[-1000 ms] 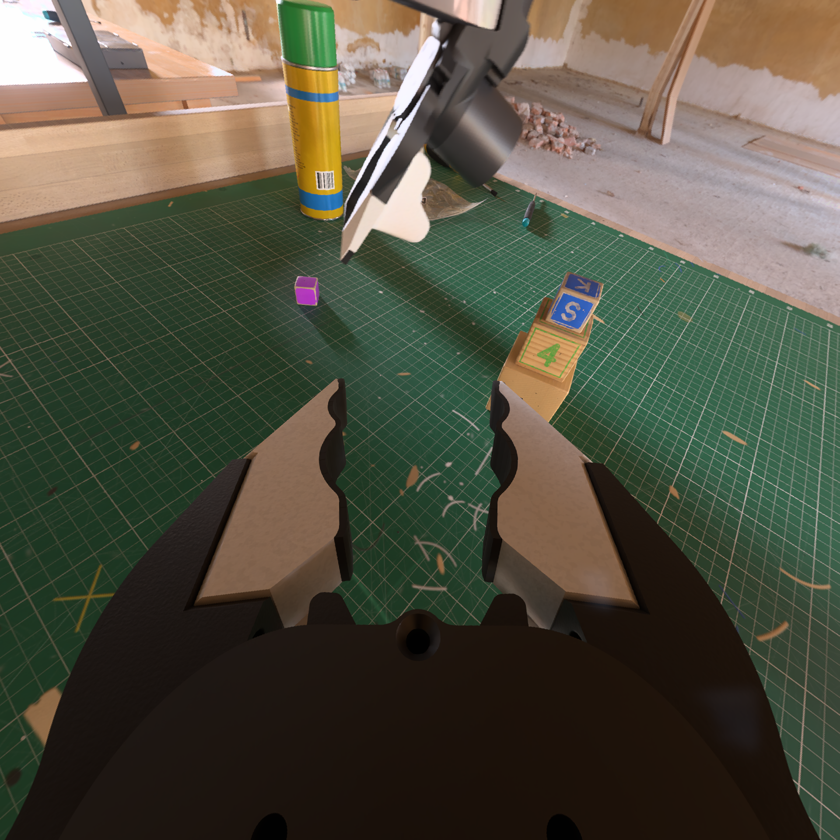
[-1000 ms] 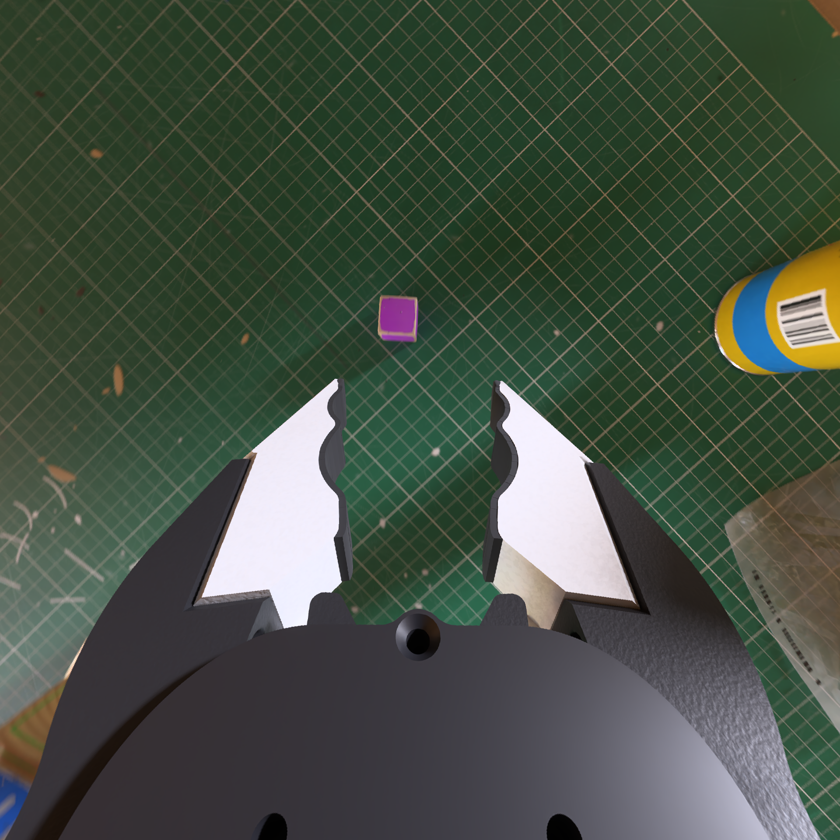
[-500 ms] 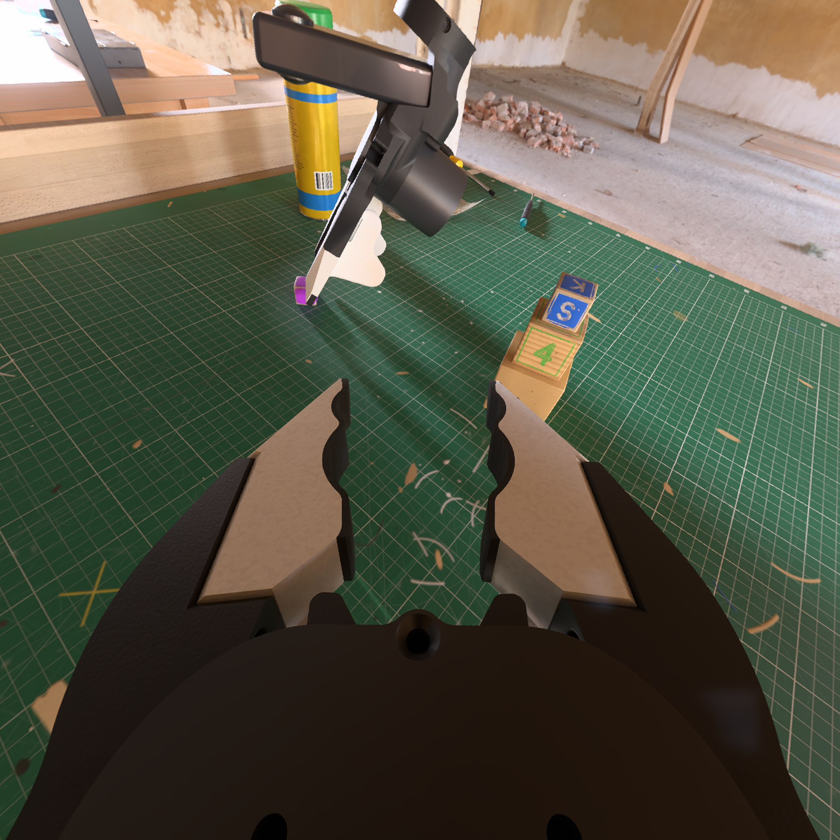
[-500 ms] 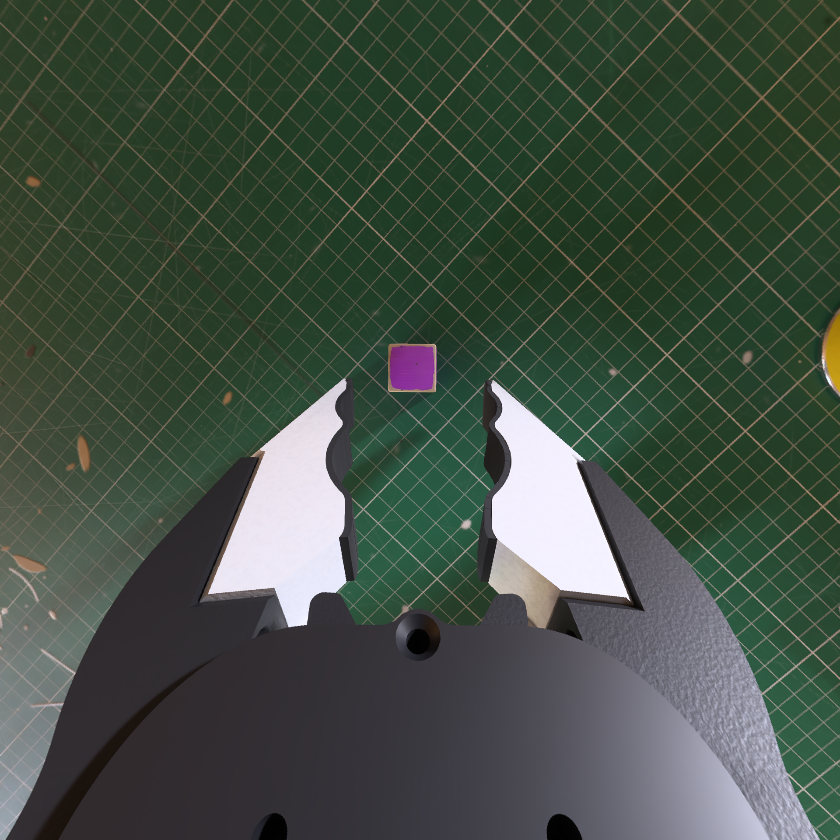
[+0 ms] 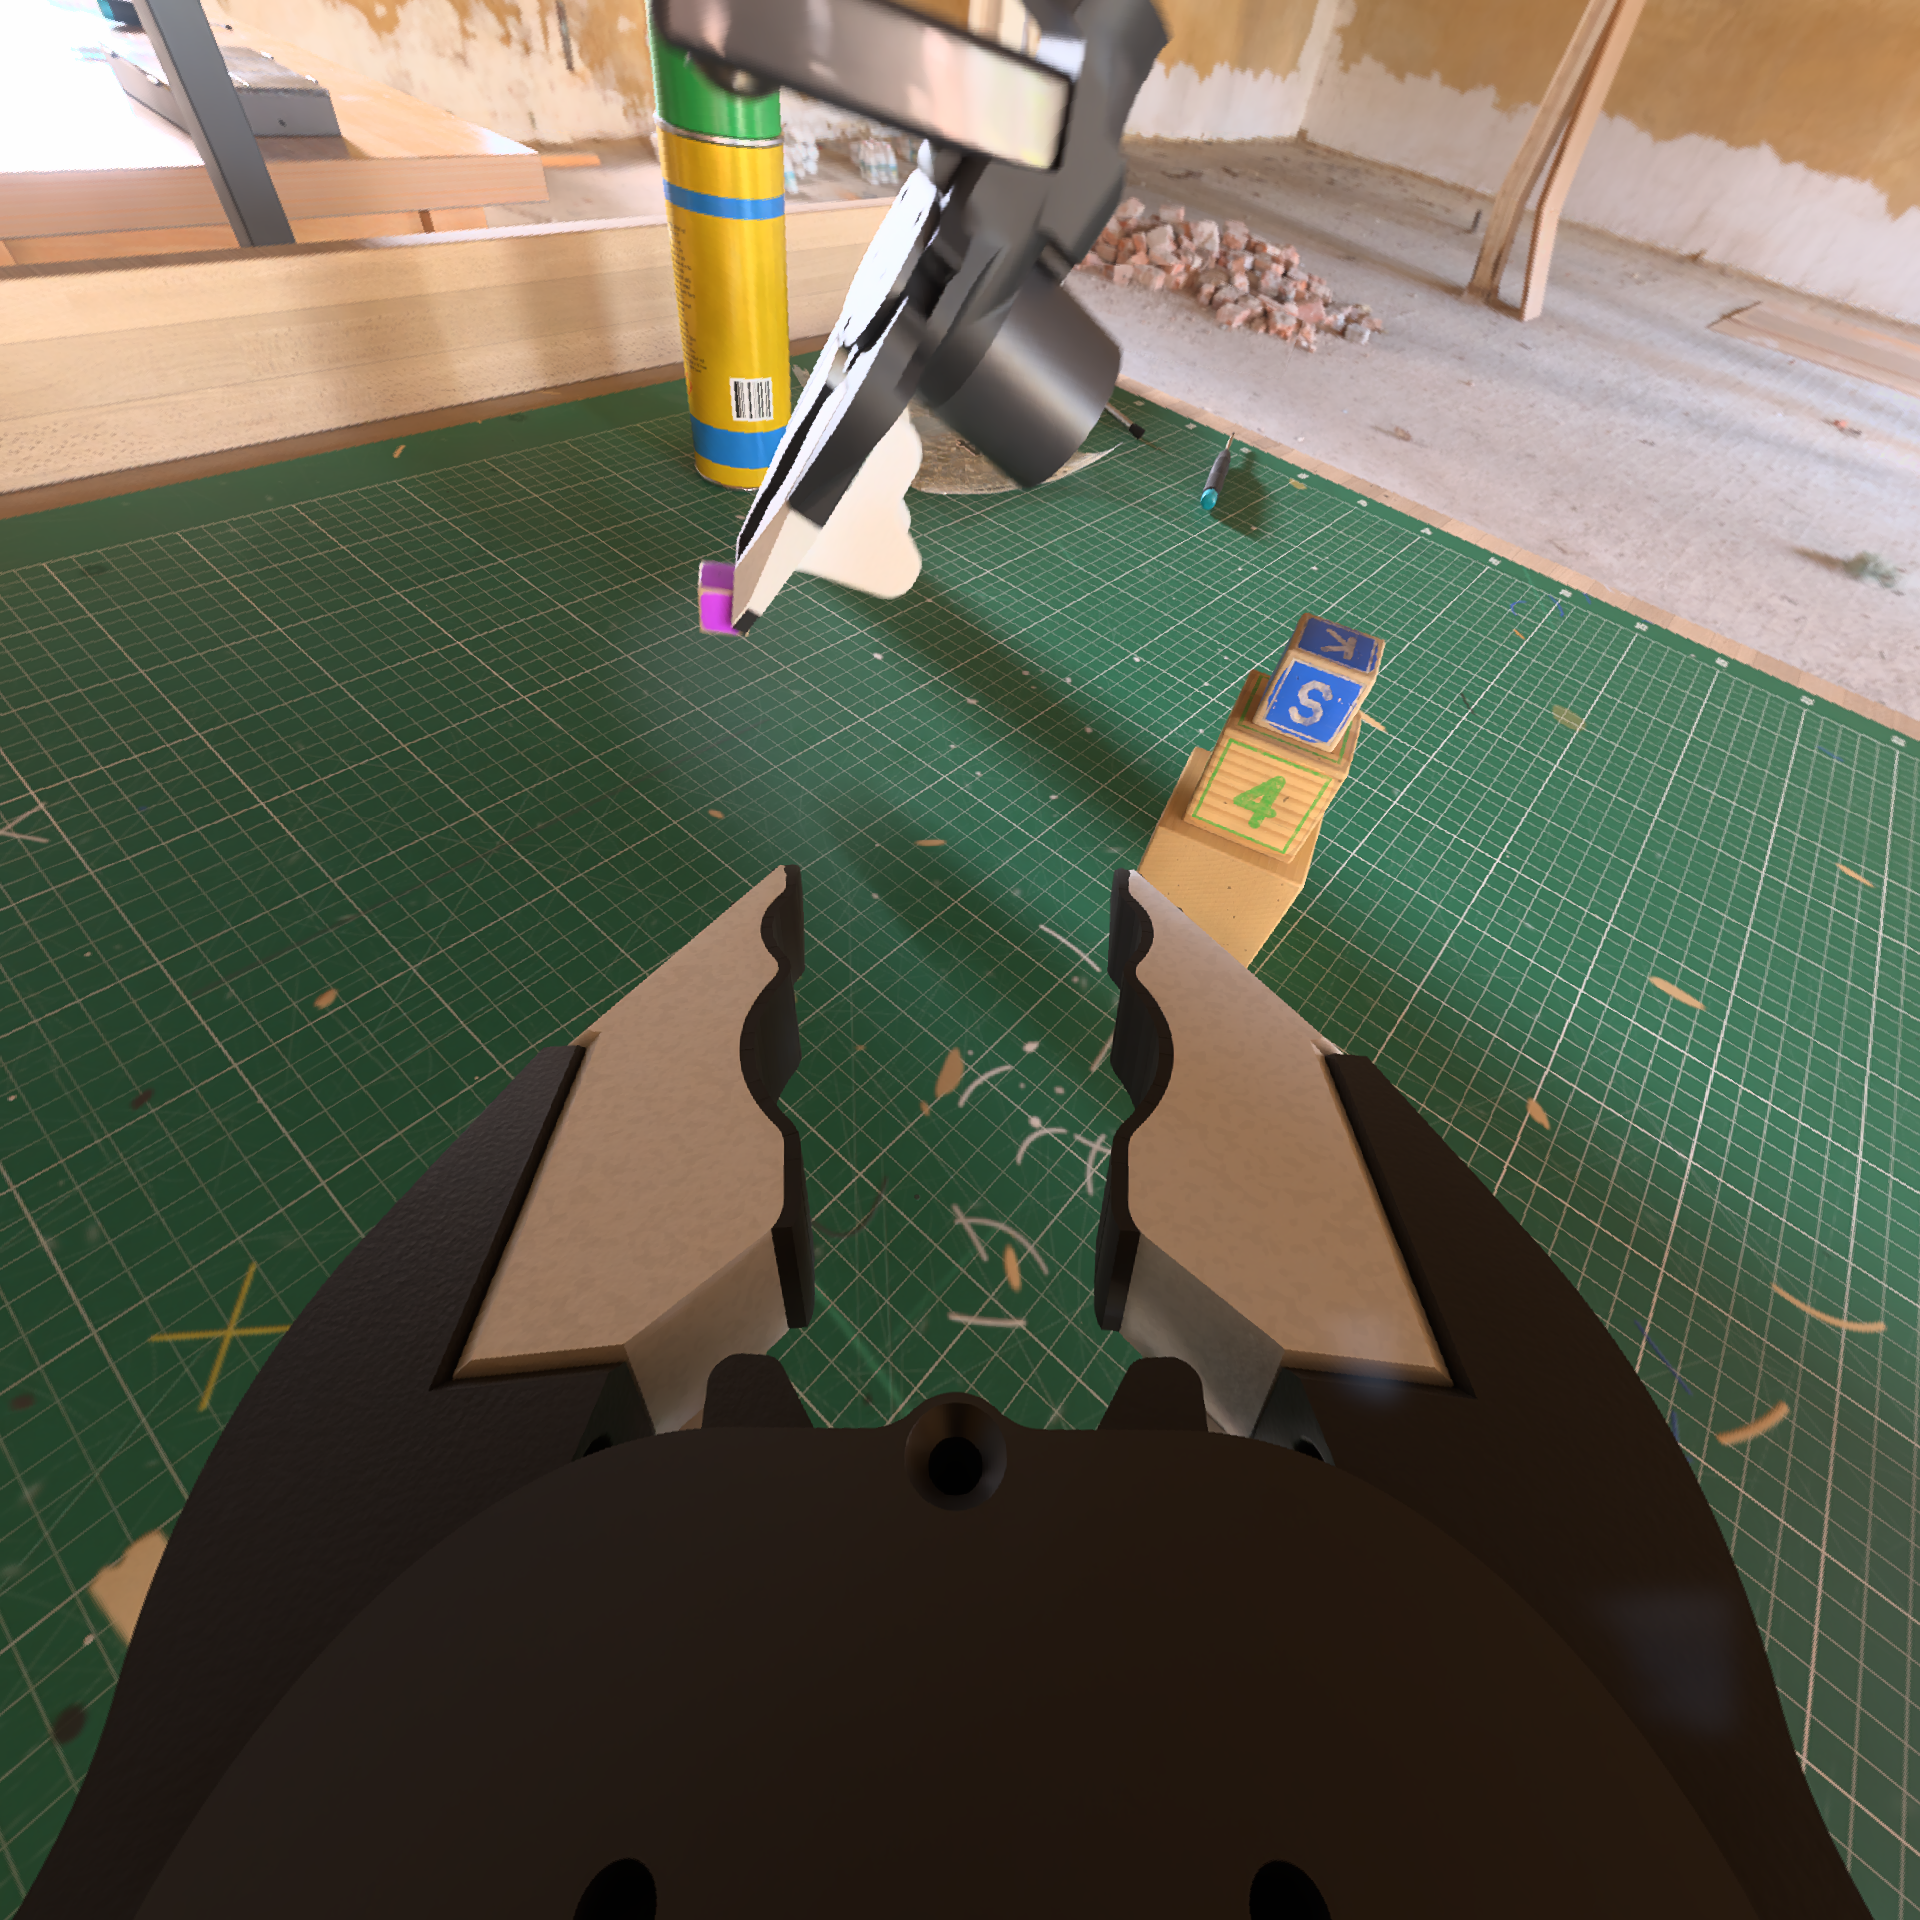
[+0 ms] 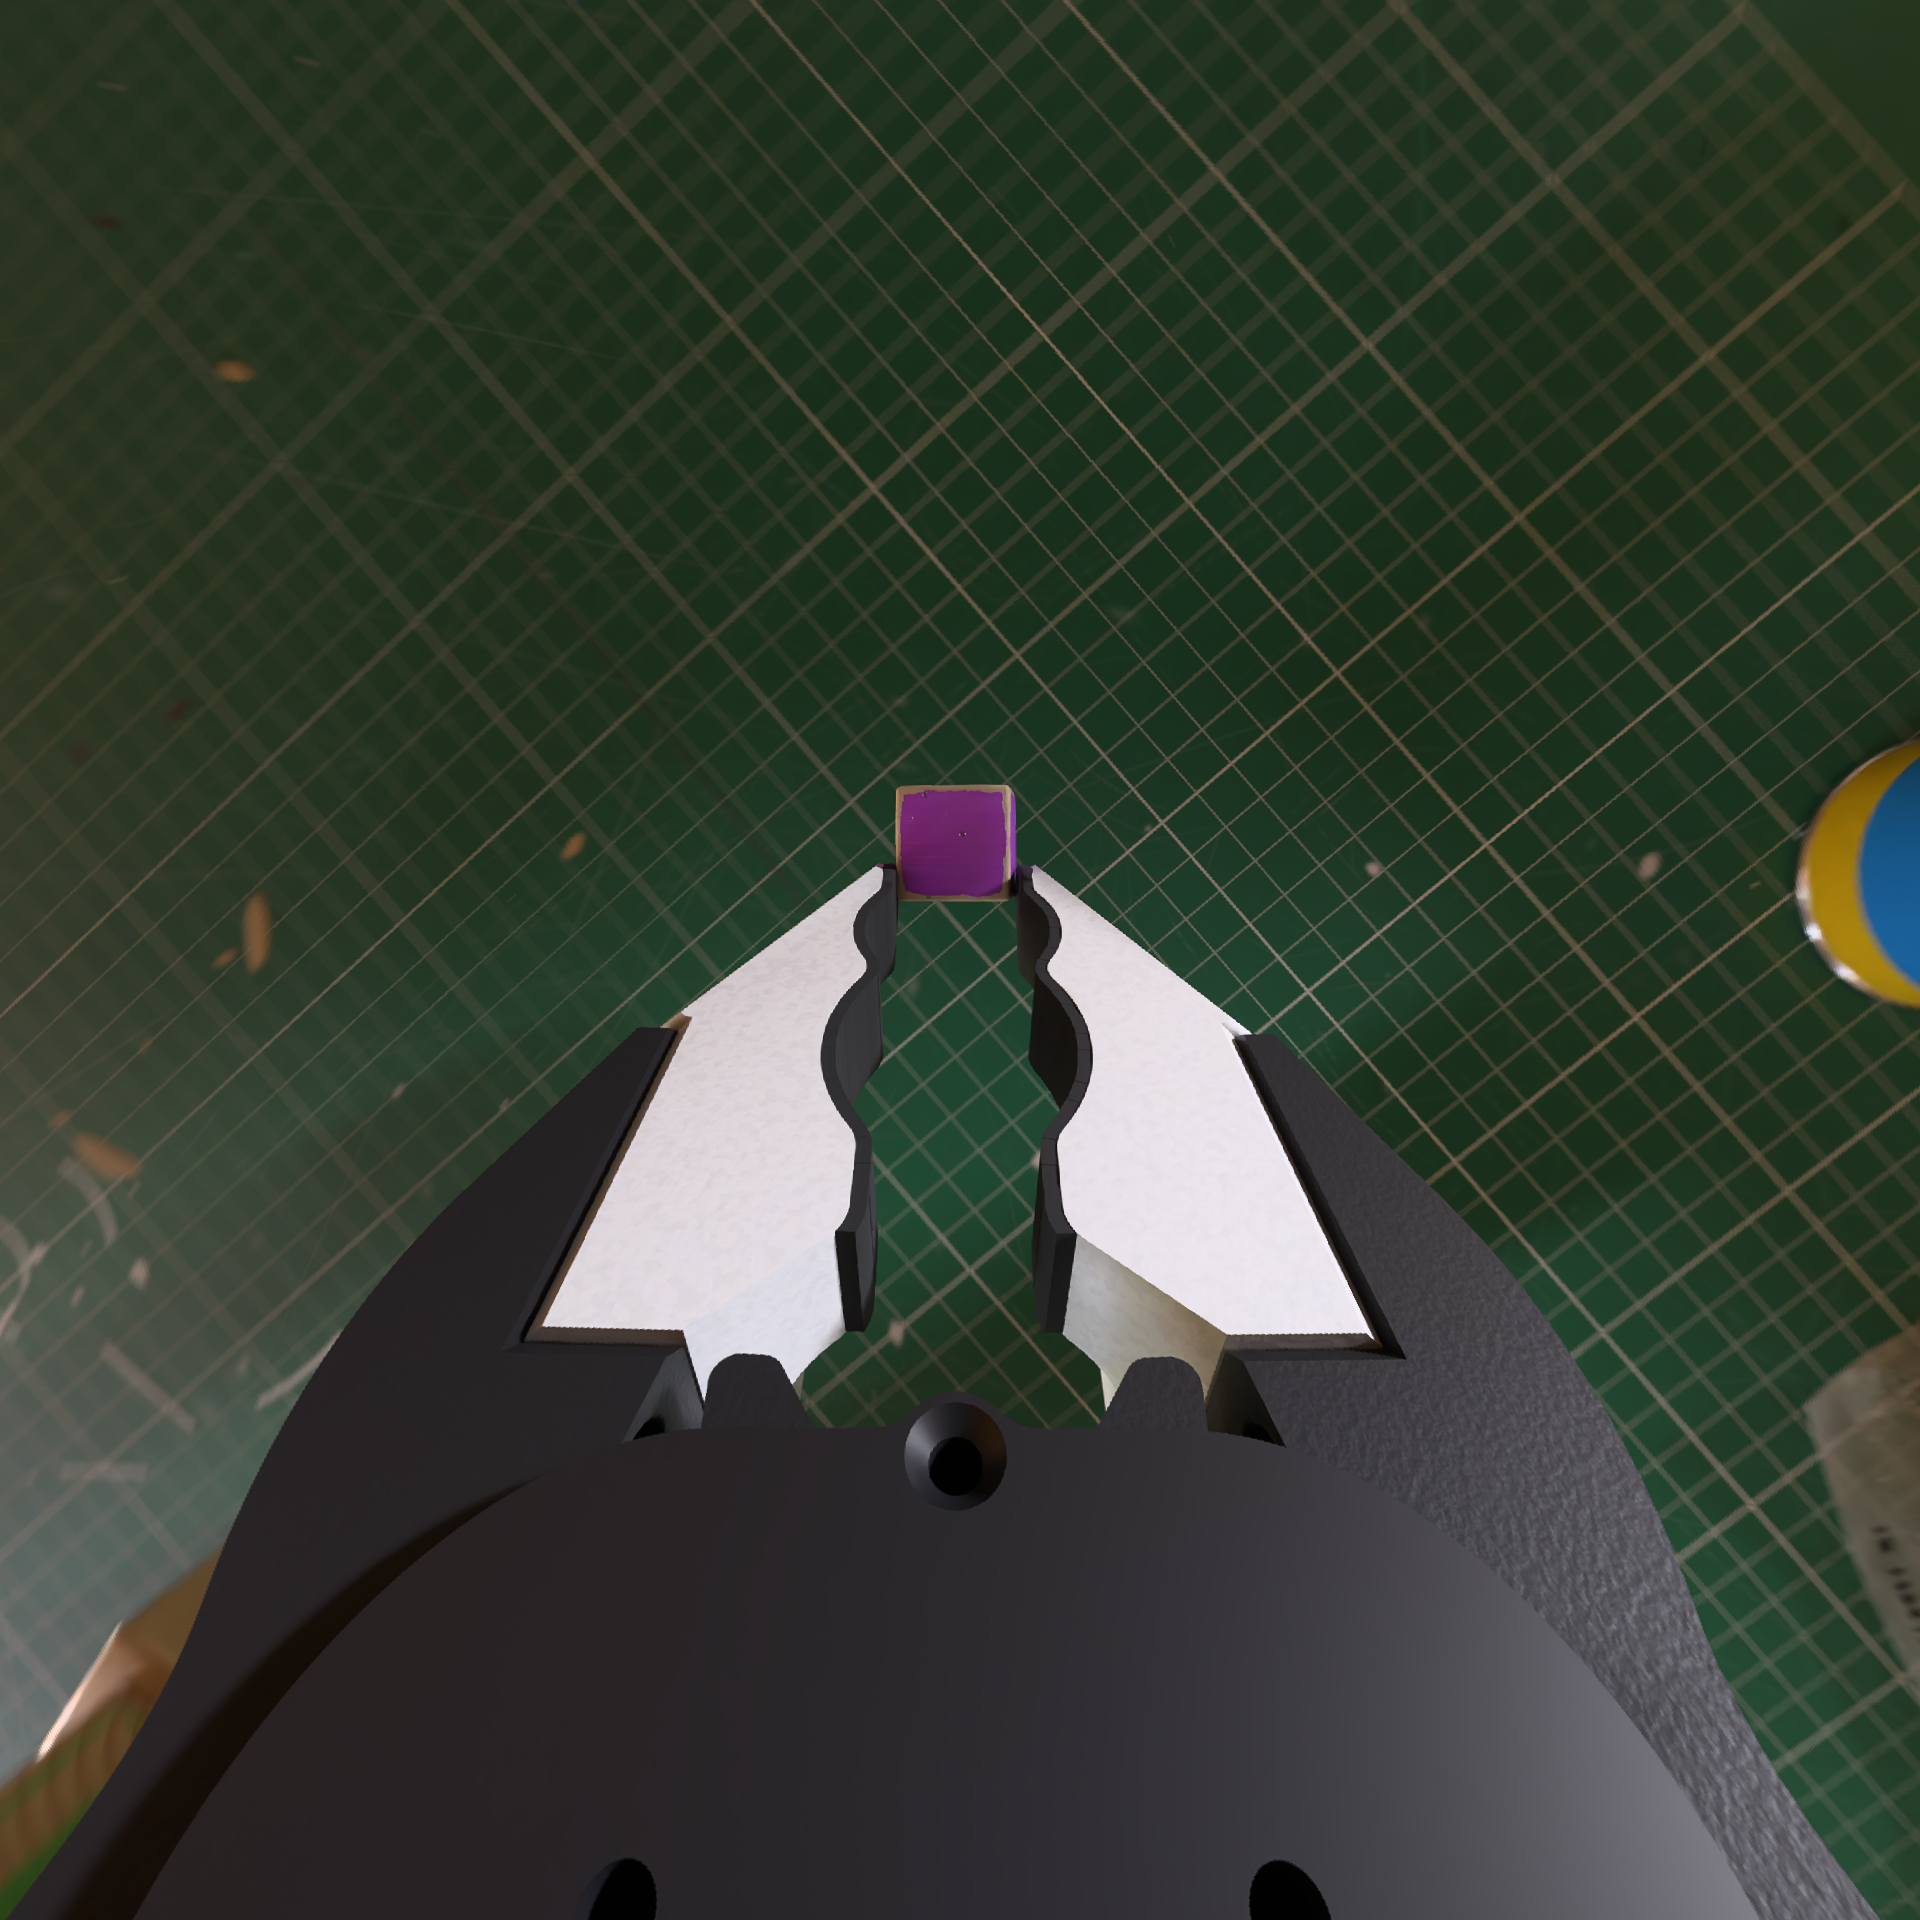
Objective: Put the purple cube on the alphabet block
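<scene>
The small purple cube (image 6: 953, 840) sits between the tips of my right gripper (image 6: 956, 883), which is shut on it and points down at the green cutting mat (image 6: 1247, 416). In the left wrist view the right gripper (image 5: 746, 611) holds the cube (image 5: 715, 608) a little above the mat. The blue alphabet block (image 5: 1311, 701) tops a stack on a green-numbered block (image 5: 1257, 800) and a plain wooden block (image 5: 1226, 894), to the right. My left gripper (image 5: 956, 883) is open and empty, low over the mat in front of the stack.
A tall yellow, blue and green spray can (image 5: 727, 301) stands at the back of the mat, also at the right edge of the right wrist view (image 6: 1870, 873). A small teal screwdriver (image 5: 1214, 486) lies at back right. A clear plastic wrapper (image 6: 1870, 1475) lies nearby. A wooden plank (image 5: 312, 312) borders the back.
My right gripper came down onto the purple cube, closed on it and lifted it slightly off the mat. My left gripper has stayed almost still.
</scene>
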Action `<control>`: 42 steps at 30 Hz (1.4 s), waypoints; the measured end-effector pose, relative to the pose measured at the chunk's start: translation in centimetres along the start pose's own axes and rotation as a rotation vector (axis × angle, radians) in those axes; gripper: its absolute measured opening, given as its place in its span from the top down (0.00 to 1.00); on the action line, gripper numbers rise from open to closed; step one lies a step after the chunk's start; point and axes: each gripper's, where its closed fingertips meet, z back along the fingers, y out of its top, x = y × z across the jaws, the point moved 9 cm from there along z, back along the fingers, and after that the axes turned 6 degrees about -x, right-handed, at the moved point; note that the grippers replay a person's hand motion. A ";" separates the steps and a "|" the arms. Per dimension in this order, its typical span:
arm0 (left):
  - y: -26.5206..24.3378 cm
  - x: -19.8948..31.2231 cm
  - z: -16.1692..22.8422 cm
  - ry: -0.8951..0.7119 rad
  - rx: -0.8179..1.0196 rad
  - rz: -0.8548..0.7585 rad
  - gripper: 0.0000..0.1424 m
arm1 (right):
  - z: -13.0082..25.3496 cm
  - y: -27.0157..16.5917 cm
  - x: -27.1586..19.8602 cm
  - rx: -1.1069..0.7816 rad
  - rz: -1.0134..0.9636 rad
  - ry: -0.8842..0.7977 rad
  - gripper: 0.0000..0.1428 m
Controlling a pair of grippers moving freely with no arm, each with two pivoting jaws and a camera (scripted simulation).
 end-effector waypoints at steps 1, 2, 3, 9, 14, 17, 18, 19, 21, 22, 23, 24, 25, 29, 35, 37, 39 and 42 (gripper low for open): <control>0.0 0.0 0.0 -0.001 0.001 0.000 0.59 | 1.0 -0.1 -0.1 0.019 0.033 0.015 0.84; 0.0 0.0 0.0 -0.002 0.003 -0.001 0.59 | 2.2 -0.2 -0.3 0.032 0.068 0.027 0.84; 0.0 0.0 0.0 -0.003 0.005 -0.002 0.59 | 3.6 -0.4 -0.6 0.044 0.113 0.040 0.84; -0.2 0.1 -0.4 -0.014 -0.001 -0.019 0.60 | 12.4 -3.3 -4.2 0.056 0.451 0.200 0.84; -0.4 -0.1 -0.6 -0.010 -0.002 -0.023 0.61 | 16.9 -6.9 -8.7 0.052 0.710 0.326 0.84; -0.5 -0.2 -0.6 -0.006 0.010 -0.023 0.61 | 17.9 -8.4 -10.9 0.050 0.816 0.363 0.84; -0.5 -0.2 -0.5 -0.004 0.013 -0.026 0.62 | 18.0 -8.7 -11.3 0.044 0.848 0.359 0.84; -0.5 -0.2 -0.5 -0.001 0.015 -0.030 0.62 | 17.9 -8.9 -11.7 0.033 0.873 0.349 0.84; -0.5 -0.1 -0.5 0.007 0.014 -0.038 0.62 | 17.5 -9.3 -12.1 0.003 0.907 0.336 0.84; -0.5 -0.1 -0.5 0.007 0.012 -0.040 0.62 | 17.3 -9.4 -12.2 -0.010 0.916 0.336 0.84; -0.5 -0.1 -0.5 0.007 0.012 -0.042 0.62 | 17.0 -9.5 -12.2 -0.021 0.923 0.331 0.84; -0.5 -0.1 -0.6 0.009 0.012 -0.044 0.62 | 16.8 -9.6 -12.2 -0.030 0.930 0.324 0.84; -0.5 -0.1 -0.6 0.010 0.011 -0.043 0.62 | 16.5 -9.6 -12.2 -0.036 0.935 0.321 0.84; -0.7 -0.2 -0.7 0.008 0.001 -0.039 0.62 | 15.7 -9.8 -12.0 -0.071 0.934 0.318 0.84; -0.7 -0.3 -0.7 0.011 -0.004 -0.038 0.62 | 15.1 -9.9 -11.9 -0.094 0.939 0.330 0.84; -0.8 -0.3 -0.7 0.010 -0.005 -0.037 0.62 | 14.9 -9.9 -11.9 -0.095 0.942 0.338 0.84; -0.8 -0.4 -0.8 0.011 -0.007 -0.036 0.62 | 14.7 -10.0 -11.9 -0.099 0.943 0.344 0.84; -0.9 -0.4 -0.9 0.009 -0.012 -0.033 0.62 | 14.5 -10.0 -11.9 -0.102 0.940 0.350 0.84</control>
